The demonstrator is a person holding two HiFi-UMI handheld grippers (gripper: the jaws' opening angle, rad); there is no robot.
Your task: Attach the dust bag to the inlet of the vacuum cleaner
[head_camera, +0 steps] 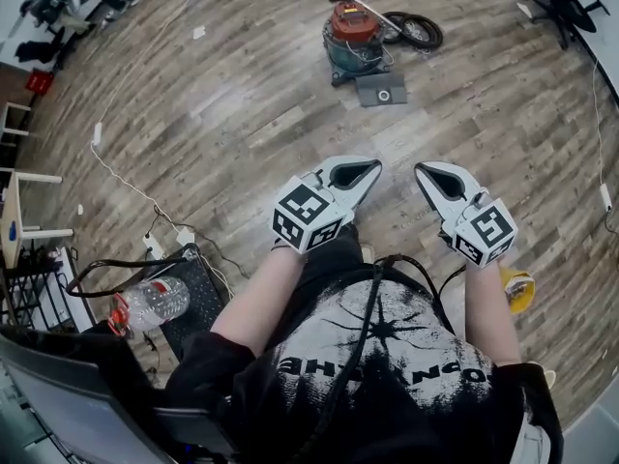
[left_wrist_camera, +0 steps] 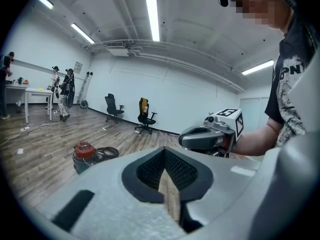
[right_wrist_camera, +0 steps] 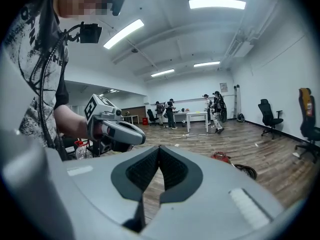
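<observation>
standing off from the vacuum, bag not yet touched

holding both claws out in front at waist height, the person faces the vacuum cleaner [head_camera: 354,35], which sits well apart from them across the wood floor [head_camera: 232,114]. the left gripper [head_camera: 368,173] has its jaws pressed together on nothing, and so does the right gripper [head_camera: 427,178]. a flat grey piece with a round hole [head_camera: 381,90] lies on the floor just in front of the vacuum; that is probably the dust bag, lying loose and not on the inlet. so none of the task looks done: reaching the machine, picking up the bag and seating it are all left.

as for containers, the vacuum's drum has its red top on, so its inside is hidden, and a coiled hose [head_camera: 418,31] rests beside it. a clear water bottle [head_camera: 151,303] with a red cap lies near the person's left side; how full it is cannot be told.
</observation>
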